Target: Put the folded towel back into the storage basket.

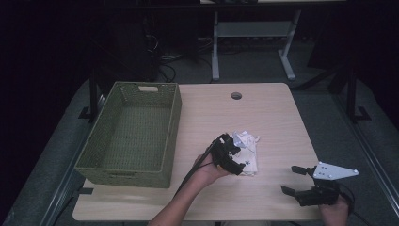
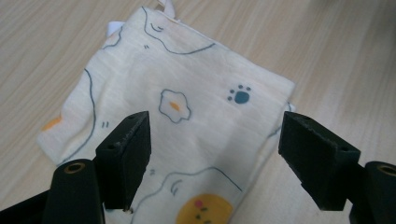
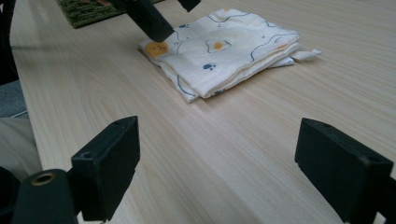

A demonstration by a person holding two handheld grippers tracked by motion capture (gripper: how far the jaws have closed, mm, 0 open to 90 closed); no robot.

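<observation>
A folded cream cloth printed with fried eggs and paw marks lies flat on the wooden table, right of its middle. My left gripper hovers over the cloth's near-left part, jaws open. In the left gripper view the cloth spreads beneath the gripper, and neither pad presses on it. My right gripper rests open near the table's front right corner, holding nothing. Seen from the right gripper, the cloth lies farther off, with a black jaw of the left gripper just above its left corner.
A green woven basket with nothing in it stands at the table's left side; its corner shows in the right gripper view. A round cable hole sits near the far edge. A desk frame stands on the floor behind the table.
</observation>
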